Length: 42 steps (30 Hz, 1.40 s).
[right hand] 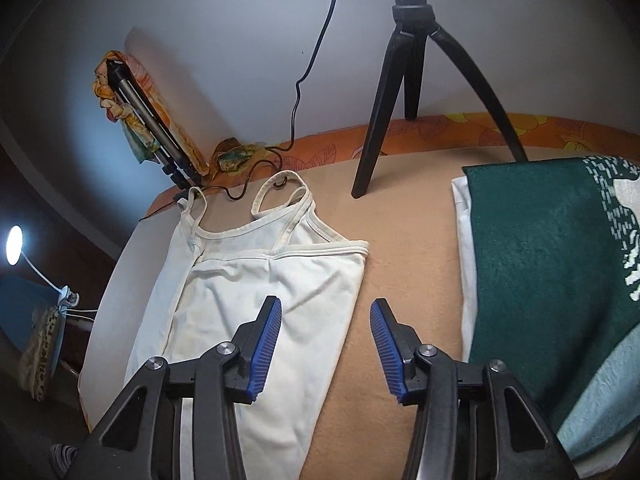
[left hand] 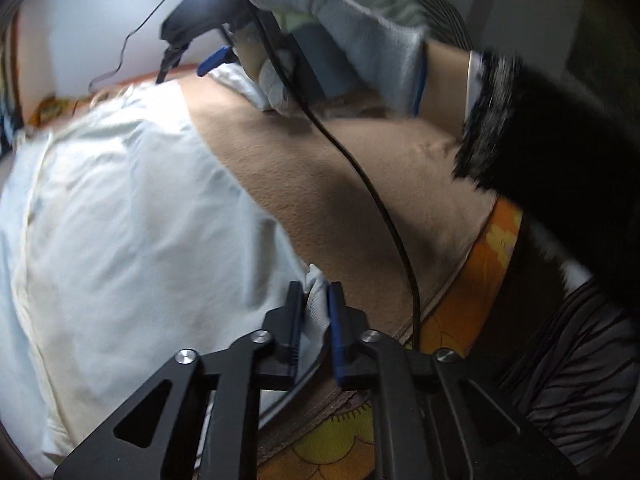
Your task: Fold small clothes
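A cream-white strappy top (right hand: 256, 300) lies spread on the tan blanket (right hand: 404, 248), straps toward the wall. In the left wrist view the top (left hand: 120, 216) fills the left side. My left gripper (left hand: 316, 300) is shut on a corner of the top's hem at its near right edge. My right gripper (right hand: 325, 320) is open and empty, held just above the top's right edge. In the left wrist view the right gripper (left hand: 192, 60) shows at the far top, open, held by a gloved hand (left hand: 352, 36).
A black tripod (right hand: 412, 80) stands at the blanket's far edge. A folded green towel (right hand: 560, 280) on a white garment lies at the right. A black cable (left hand: 380, 208) crosses the blanket. A folded stand (right hand: 148, 120) leans on the wall at the left. A lamp (right hand: 16, 246) glows far left.
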Each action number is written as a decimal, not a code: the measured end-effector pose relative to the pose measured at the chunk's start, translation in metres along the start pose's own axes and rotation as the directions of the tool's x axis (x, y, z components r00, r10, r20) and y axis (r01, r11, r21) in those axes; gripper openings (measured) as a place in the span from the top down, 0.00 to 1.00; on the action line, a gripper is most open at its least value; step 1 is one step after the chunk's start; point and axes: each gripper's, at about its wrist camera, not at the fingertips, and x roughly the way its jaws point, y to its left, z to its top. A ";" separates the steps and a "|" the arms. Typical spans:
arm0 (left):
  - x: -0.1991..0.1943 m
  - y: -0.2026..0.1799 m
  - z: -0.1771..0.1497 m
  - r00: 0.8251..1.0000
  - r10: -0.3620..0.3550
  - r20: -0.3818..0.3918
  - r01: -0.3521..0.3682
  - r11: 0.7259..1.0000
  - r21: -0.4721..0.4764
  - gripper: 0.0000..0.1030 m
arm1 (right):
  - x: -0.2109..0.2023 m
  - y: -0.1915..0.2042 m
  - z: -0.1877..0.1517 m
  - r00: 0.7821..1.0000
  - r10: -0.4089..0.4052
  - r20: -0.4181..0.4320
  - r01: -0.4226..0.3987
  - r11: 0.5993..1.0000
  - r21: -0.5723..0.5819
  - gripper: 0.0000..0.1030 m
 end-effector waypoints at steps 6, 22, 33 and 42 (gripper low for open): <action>-0.018 0.014 -0.009 0.997 -0.041 0.068 0.050 0.988 -0.143 0.92 | 0.041 -0.008 -0.001 0.999 -0.031 -0.042 0.032 0.999 0.024 0.59; -0.052 0.035 -0.030 0.981 -0.034 0.189 0.087 0.956 -0.280 0.93 | 0.024 0.019 0.016 0.997 -0.064 0.042 0.064 0.998 -0.003 1.00; -0.090 0.061 -0.054 0.962 0.030 0.272 0.073 0.931 -0.358 0.93 | 0.027 0.103 0.032 0.984 -0.175 0.040 0.179 0.973 -0.147 1.00; -0.099 0.087 -0.075 0.956 0.098 0.276 0.035 0.898 -0.440 0.93 | 0.074 0.161 0.035 0.964 -0.265 0.003 0.256 0.925 -0.283 1.00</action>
